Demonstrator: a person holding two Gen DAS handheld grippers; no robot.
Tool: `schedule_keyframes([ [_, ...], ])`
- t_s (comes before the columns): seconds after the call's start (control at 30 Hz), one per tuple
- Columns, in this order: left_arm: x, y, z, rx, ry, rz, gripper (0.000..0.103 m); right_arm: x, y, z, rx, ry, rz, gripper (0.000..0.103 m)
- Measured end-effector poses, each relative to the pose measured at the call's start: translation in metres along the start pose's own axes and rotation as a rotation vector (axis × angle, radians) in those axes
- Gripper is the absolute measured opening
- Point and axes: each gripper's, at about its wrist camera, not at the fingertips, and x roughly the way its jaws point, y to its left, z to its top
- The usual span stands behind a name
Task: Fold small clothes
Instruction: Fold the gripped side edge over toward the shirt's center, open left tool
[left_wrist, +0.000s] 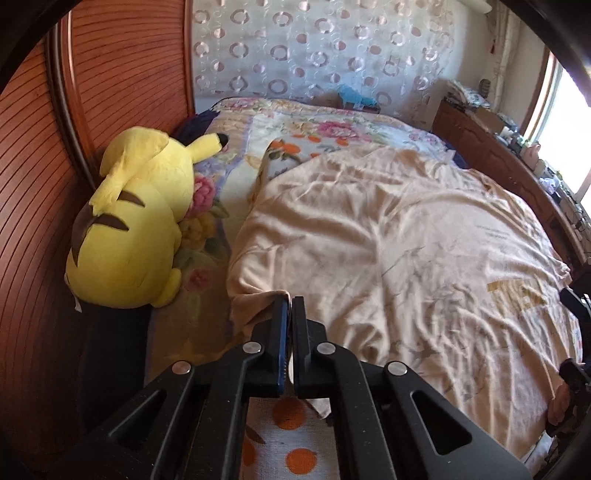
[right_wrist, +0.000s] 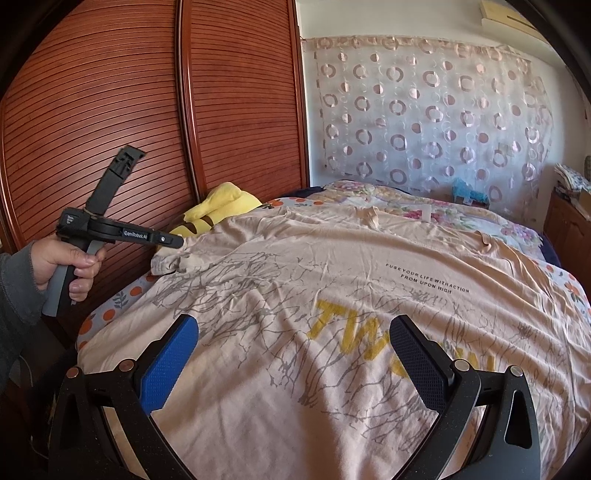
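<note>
A peach T-shirt (left_wrist: 399, 236) with grey branch print and yellow letters lies spread flat on the bed; it also fills the right wrist view (right_wrist: 332, 280). My left gripper (left_wrist: 290, 302) is shut on the shirt's near left corner, a sleeve edge bunched at its tips. In the right wrist view the left gripper (right_wrist: 177, 242) pinches that sleeve at the shirt's left side. My right gripper (right_wrist: 293, 325) is open and empty, its blue pads (right_wrist: 170, 358) spread wide just above the shirt's lower printed part.
A yellow plush toy (left_wrist: 136, 221) lies on the bed's left side against the brown slatted wardrobe doors (right_wrist: 147, 110). A floral and orange-dotted bedspread (left_wrist: 295, 129) lies under the shirt. A wooden bed frame (left_wrist: 517, 166) and cluttered shelf run along the right by a window.
</note>
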Motion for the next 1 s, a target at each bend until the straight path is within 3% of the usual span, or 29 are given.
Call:
schedule_keyframes([
  [0.3, -0.039, -0.076, 0.04, 0.12, -0.1, -0.123, 0.003, -0.006, -0.014, 0.001, 0.012, 0.002, -0.049, 0.103],
  [0.5, -0.037, -0.134, 0.044, 0.21, -0.089, -0.218, 0.003, -0.019, -0.039, 0.001, 0.067, -0.005, -0.095, 0.103],
  [0.7, -0.038, -0.16, 0.036, 0.261, -0.077, -0.233, 0.004, -0.024, -0.045, -0.001, 0.096, -0.008, -0.124, 0.103],
  [0.73, -0.038, -0.159, 0.035, 0.271, -0.076, -0.208, 0.018, -0.022, -0.044, -0.001, 0.098, -0.005, -0.126, 0.103],
  [0.77, -0.04, -0.158, 0.033, 0.271, -0.084, -0.197, 0.047, -0.021, -0.043, 0.0, 0.098, -0.002, -0.126, 0.103],
  [0.83, -0.044, -0.148, 0.029, 0.25, -0.11, -0.196, 0.074, -0.018, -0.038, 0.001, 0.092, 0.002, -0.127, 0.103],
  [0.87, -0.044, -0.144, 0.028, 0.237, -0.109, -0.196, 0.081, -0.02, -0.038, 0.001, 0.086, 0.003, -0.124, 0.103],
  [1.0, -0.041, -0.118, 0.002, 0.193, -0.095, -0.147, 0.081, -0.016, -0.032, 0.008, 0.049, 0.018, -0.099, 0.103],
])
